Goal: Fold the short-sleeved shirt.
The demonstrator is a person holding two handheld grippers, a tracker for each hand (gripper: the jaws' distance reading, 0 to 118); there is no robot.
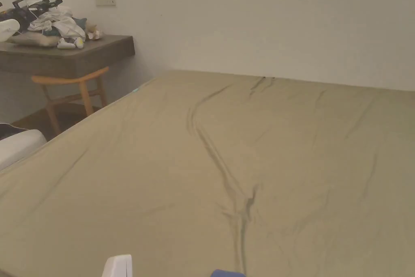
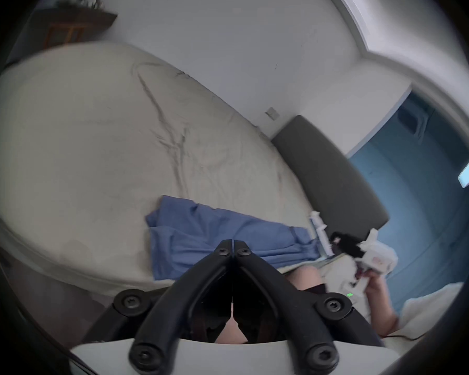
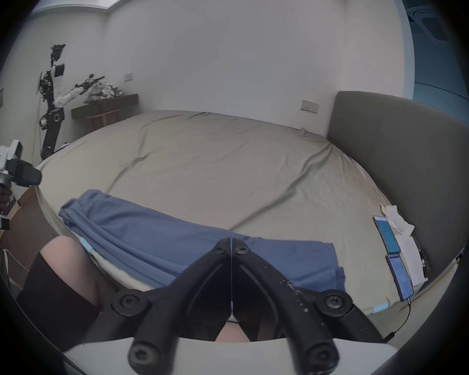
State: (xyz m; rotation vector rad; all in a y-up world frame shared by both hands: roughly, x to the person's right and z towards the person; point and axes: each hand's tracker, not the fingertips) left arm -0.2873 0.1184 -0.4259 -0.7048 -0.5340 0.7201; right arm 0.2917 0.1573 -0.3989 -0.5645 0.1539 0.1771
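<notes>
Across the wrinkled olive bed sheet (image 3: pixel 201 169), blue short-sleeved shirt (image 3: pixel 190 245) lies crumpled along the near edge, two phones (image 3: pixel 393 253) beside the headboard (image 3: pixel 406 164); left gripper (image 2: pixel 233 241) and right gripper (image 3: pixel 231 239) both pinched closed, empty, above the shirt.

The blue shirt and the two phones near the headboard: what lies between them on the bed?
In the right gripper view, only bare olive sheet lies between the blue shirt and the two phones.
</notes>
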